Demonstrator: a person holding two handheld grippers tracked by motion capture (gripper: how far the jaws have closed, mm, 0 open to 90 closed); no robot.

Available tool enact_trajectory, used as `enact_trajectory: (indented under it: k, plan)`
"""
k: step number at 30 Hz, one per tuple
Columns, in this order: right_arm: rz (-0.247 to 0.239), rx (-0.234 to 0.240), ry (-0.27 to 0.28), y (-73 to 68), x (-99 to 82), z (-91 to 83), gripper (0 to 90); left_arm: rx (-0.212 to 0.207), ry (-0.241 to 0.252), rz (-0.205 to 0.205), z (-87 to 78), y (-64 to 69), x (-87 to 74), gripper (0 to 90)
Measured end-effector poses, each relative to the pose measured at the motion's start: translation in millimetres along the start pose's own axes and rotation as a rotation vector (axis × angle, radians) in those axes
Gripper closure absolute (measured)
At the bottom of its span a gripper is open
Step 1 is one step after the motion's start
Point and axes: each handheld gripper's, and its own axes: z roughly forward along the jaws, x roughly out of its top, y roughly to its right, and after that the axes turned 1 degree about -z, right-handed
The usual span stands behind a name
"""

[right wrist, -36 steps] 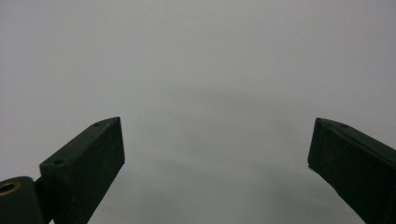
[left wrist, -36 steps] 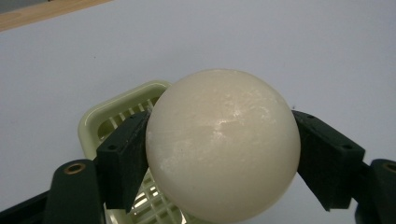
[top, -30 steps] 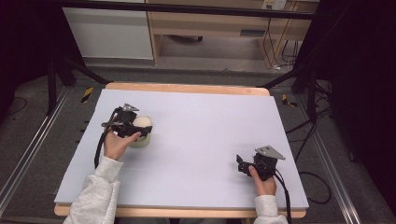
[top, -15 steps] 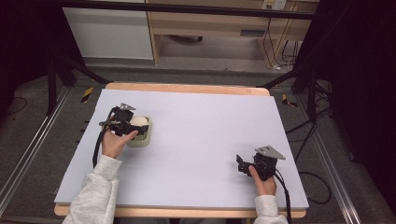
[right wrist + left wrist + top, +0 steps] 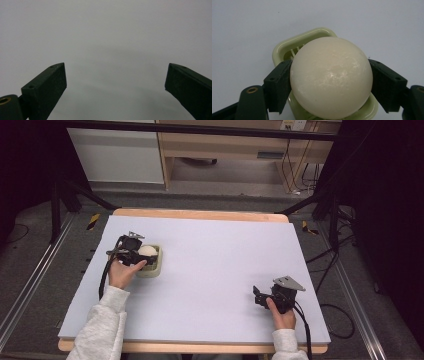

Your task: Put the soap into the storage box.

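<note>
Ball, cream, gripped in left gripper just above green dish, near table's left edge; dish has shifted slightly toward far edge. Right gripper wide open, empty, near right corner, unmoved.

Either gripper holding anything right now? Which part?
The left gripper clamps the cream-white smooth ball across its widest middle, one jaw on each side, above the pale green square dish. The right gripper is open, holding nothing.
</note>
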Motion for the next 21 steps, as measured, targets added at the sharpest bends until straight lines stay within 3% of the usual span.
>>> enact_trajectory:
  k: [21]
  plan:
    - [0.0,-0.001,0.0,-0.1,0.0,-0.1,4.2,0.007,-0.027,0.011,8.4,1.9,-3.4,24.3]
